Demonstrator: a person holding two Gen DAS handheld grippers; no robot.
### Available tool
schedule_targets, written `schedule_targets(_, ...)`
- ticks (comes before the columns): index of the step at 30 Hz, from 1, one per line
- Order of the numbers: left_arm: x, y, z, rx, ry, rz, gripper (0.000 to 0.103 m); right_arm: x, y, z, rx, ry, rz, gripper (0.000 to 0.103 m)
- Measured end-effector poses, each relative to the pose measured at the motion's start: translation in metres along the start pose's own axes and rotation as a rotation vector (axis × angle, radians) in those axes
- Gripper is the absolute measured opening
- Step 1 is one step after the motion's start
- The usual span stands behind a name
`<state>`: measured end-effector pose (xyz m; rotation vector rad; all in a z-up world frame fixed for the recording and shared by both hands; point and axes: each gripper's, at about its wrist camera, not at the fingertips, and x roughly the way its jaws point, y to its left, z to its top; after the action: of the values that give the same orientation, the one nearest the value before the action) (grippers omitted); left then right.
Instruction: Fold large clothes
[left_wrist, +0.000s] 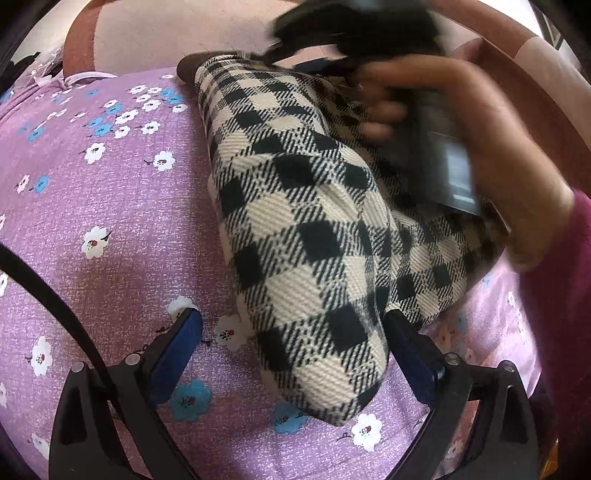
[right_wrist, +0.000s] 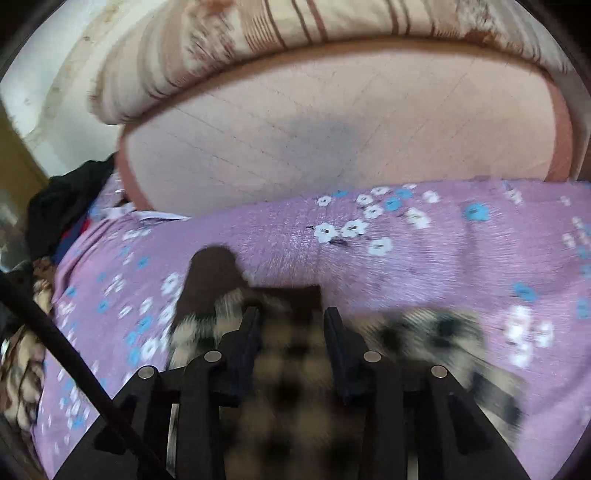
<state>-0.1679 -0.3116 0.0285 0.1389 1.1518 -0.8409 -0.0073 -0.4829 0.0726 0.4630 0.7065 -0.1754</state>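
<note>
A black-and-cream checked garment (left_wrist: 303, 236) lies in a thick folded roll on the purple flowered bedsheet (left_wrist: 103, 206). My left gripper (left_wrist: 291, 325) is open, its jaws wide apart around the near end of the roll. In the left wrist view the right gripper (left_wrist: 354, 29) is a blurred dark shape over the far end, held by a hand (left_wrist: 461, 122). In the right wrist view my right gripper (right_wrist: 291, 317) has the checked garment (right_wrist: 284, 354) between its half-closed jaws; the cloth is blurred. A brown lining (right_wrist: 214, 273) shows at the garment's far edge.
A peach quilted mattress cover (right_wrist: 332, 136) lies beyond the sheet, with a striped pillow (right_wrist: 229, 40) behind it. Dark clothes (right_wrist: 62, 214) are piled at the left edge of the bed. A black cable (left_wrist: 48, 291) crosses the left wrist view.
</note>
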Motion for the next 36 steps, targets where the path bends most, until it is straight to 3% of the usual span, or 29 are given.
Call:
schedule_targets(3,0.000,-0.003,-0.001,-0.007,-0.005,0.002,0.098,-0.056,-0.008,-0.027,-0.028,-0.030,-0.019,0.056)
schedule_targets(5,0.000,-0.006,-0.003,-0.009,-0.006,0.009,0.098,-0.081,-0.022,-0.050,-0.024,-0.024,-0.052,0.057)
schedule_targets(7,0.003,-0.005,0.000,-0.006,-0.009,0.014,0.098,-0.092,-0.041,-0.079,-0.004,-0.005,-0.104,0.058)
schedule_targets(9,0.006,-0.009,0.001,0.007,-0.008,0.023,0.099,-0.084,-0.054,-0.097,-0.044,0.060,-0.233,0.063)
schedule_targets(10,0.004,-0.011,0.001,0.014,-0.005,0.028,0.099,-0.084,-0.065,-0.104,-0.018,0.072,-0.237,0.064)
schedule_targets(12,-0.002,-0.016,0.003,0.009,0.004,0.031,0.099,-0.098,-0.082,-0.110,0.137,0.062,-0.149,0.064)
schedule_targets(14,-0.008,-0.013,0.005,-0.021,-0.009,0.017,0.099,-0.121,-0.083,-0.112,0.193,0.033,-0.087,0.064)
schedule_targets(16,-0.024,-0.008,0.008,-0.047,-0.046,0.000,0.099,-0.140,-0.079,-0.118,0.194,-0.010,-0.079,0.075)
schedule_targets(17,-0.028,-0.007,0.012,-0.056,-0.061,-0.002,0.099,-0.146,-0.077,-0.121,0.197,-0.023,-0.064,0.084)
schedule_targets(18,-0.032,-0.005,0.016,-0.065,-0.075,-0.004,0.099,-0.147,-0.075,-0.125,0.203,-0.016,-0.047,0.085)
schedule_targets(20,-0.037,0.000,0.023,-0.090,-0.096,-0.013,0.099,-0.138,-0.069,-0.132,0.210,0.029,-0.023,0.085)
schedule_targets(22,-0.041,0.007,0.031,-0.128,-0.107,-0.036,0.099,-0.123,-0.066,-0.142,0.196,0.092,-0.057,0.085)
schedule_targets(27,-0.026,0.019,0.050,-0.174,-0.101,-0.078,0.099,-0.109,-0.086,-0.133,0.251,0.060,0.022,0.089)
schedule_targets(31,-0.005,0.026,0.068,-0.215,-0.073,-0.128,0.099,-0.090,-0.097,-0.123,0.276,0.088,0.104,0.089)
schedule_targets(36,0.029,0.033,0.090,-0.277,0.013,-0.174,0.099,-0.065,-0.089,-0.108,0.244,0.110,0.190,0.090)
